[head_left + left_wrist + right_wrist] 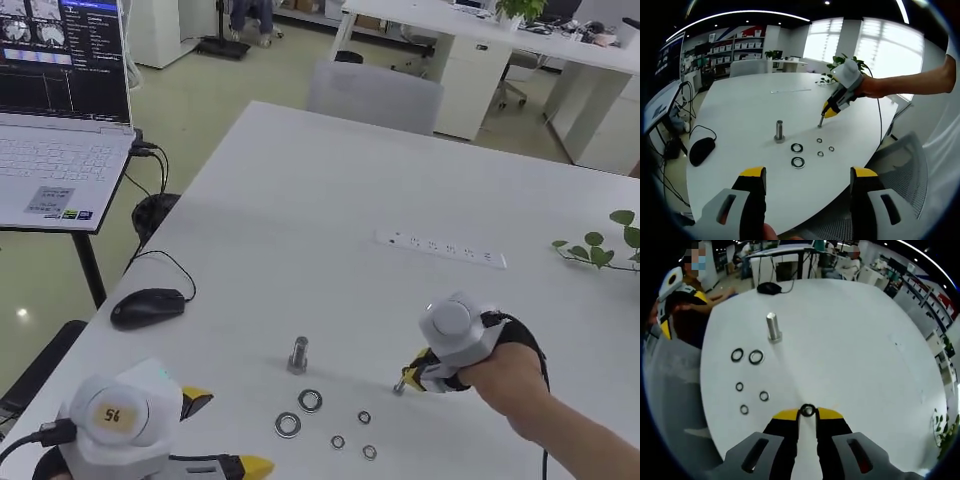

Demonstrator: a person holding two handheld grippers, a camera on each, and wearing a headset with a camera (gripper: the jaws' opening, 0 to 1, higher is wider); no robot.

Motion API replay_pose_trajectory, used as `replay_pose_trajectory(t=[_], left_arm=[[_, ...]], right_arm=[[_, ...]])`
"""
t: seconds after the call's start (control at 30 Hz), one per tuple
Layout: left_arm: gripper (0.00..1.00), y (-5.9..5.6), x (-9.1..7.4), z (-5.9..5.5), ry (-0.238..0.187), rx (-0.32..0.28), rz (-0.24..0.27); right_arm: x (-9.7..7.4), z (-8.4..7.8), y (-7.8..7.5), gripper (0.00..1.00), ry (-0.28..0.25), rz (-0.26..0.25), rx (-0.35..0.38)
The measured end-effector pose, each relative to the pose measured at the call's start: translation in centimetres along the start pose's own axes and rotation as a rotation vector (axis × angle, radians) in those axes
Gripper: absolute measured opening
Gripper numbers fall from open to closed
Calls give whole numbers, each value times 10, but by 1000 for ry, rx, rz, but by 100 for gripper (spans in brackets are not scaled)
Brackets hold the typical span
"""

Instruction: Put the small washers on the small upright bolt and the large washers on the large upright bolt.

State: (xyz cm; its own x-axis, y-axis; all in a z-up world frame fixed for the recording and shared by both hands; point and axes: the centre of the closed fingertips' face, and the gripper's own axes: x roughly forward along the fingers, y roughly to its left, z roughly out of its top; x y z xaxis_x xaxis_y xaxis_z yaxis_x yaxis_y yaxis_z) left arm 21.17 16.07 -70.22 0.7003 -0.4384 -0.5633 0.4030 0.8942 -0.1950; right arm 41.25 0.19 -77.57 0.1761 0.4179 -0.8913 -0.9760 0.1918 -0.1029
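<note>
Two-handed job: hold small bolt (400, 386) plumb in clenched R gripper (415, 378), foot on table (300, 220); fetch small washers (364, 417) lying just beside w/ L gripper (808, 174), jaws wide apart, empty; drop over tip squarely.

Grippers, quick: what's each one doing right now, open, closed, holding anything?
Left gripper: open, nothing between its fingers.
Right gripper: closed on the small bolt.

Loose washers (310, 401) on the worktop (300, 230)
The right gripper (408, 380) grips the small bolt (399, 386); the large bolt (298, 355) stands upright near them.
</note>
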Motion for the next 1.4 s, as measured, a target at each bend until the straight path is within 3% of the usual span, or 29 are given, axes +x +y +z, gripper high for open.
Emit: replay_pose_trajectory(t=[0.93, 1.17, 1.4], left_arm=[[68, 3, -5, -5, 7, -20, 15], [68, 4, -6, -5, 8, -22, 19], [68, 3, -3, -2, 5, -14, 14]], right_arm=[[37, -22, 3, 14, 75, 68, -15], [35, -24, 5, 20, 64, 71, 17], [19, -28, 4, 26, 11, 55, 81]])
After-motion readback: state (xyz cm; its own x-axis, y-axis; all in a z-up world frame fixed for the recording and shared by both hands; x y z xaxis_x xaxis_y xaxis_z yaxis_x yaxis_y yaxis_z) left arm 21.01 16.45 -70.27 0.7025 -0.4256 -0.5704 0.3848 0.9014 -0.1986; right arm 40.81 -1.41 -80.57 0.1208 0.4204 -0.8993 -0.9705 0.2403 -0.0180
